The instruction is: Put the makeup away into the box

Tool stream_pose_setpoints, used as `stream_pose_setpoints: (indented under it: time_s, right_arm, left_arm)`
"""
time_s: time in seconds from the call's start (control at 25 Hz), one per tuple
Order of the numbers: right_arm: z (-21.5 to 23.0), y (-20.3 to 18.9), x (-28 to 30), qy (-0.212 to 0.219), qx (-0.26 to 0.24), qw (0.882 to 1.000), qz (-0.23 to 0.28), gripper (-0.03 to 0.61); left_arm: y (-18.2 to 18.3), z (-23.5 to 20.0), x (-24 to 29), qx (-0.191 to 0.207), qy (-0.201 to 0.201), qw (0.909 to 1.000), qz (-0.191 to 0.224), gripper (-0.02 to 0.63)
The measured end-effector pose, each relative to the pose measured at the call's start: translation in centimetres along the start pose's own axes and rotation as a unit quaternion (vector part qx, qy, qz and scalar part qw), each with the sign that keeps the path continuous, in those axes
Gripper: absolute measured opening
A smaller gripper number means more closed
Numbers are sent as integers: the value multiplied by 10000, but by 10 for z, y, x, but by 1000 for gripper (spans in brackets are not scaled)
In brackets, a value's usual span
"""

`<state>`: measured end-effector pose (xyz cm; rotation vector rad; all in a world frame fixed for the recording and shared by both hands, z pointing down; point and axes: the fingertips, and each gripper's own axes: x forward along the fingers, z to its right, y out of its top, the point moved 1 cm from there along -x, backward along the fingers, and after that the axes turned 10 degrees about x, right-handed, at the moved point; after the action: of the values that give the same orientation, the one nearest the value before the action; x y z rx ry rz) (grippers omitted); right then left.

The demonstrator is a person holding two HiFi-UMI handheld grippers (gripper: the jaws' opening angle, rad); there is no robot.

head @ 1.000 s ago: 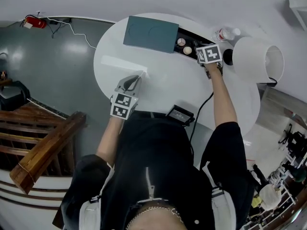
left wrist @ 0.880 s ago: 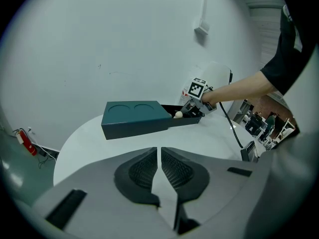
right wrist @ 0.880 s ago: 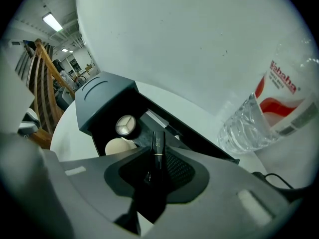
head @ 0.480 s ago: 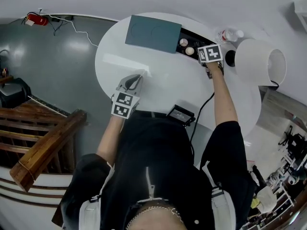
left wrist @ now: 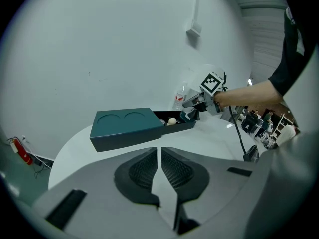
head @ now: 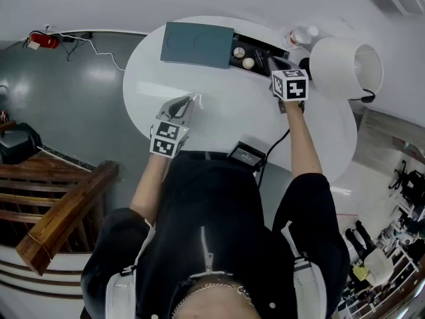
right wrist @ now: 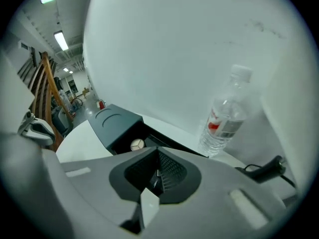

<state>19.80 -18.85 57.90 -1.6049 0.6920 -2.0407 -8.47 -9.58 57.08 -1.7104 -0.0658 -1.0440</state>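
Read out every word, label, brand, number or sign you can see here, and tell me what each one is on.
No text can be read in any of these views.
Water bottle label: red and white, print too blurred to read.
Left marker cube and right marker cube: black-and-white square patterns only, no letters or numbers.
Teal box: two pressed circles on the lid, no print.
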Motion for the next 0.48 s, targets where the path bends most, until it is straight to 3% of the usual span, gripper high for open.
stream_pose_setpoints:
  time_s: [0.12, 0.28, 0.48]
  right_arm:
    - [-4, -1, -34, 19, 192, 9982, 568, 5]
    - [-16, -4, -76, 69, 90, 9923, 1234, 5]
    - [-35, -14, -117, 152, 109, 9841, 1769, 5]
  left_arm:
    - [15, 7, 1, 163, -22, 9998, 128, 15]
    - [35, 17, 0, 356, -4, 9989, 315, 15]
    - [50, 34, -2, 550, -91, 9970, 535, 14]
